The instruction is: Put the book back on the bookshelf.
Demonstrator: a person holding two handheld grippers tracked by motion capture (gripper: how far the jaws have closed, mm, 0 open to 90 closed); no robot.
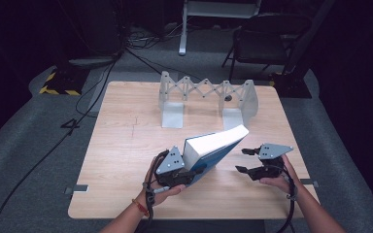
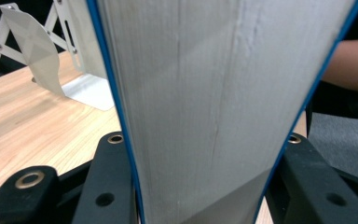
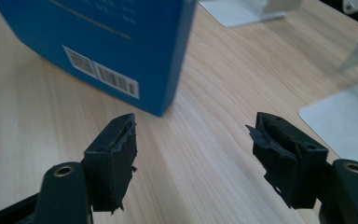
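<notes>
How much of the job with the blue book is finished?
Done: the left tool has clamped the blue book and tipped it up on one corner. In hand: the book leans toward the folding book rack, not yet in it. The right tool waits open beside it, holding nothing. Left, probably: carry the book over and stand it between the rack's ends.

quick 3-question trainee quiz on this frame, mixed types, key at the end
1. True or false: the left tongs are clamped on the thick blue-covered book.
2. Which stands at the far side of the light wooden table? A) a red bowl B) a white expanding scissor-link book rack C) a kettle
3. Fill in: the right tongs are ___ with nothing between the jaws.

Key: 1 true; 2 B; 3 open
</notes>
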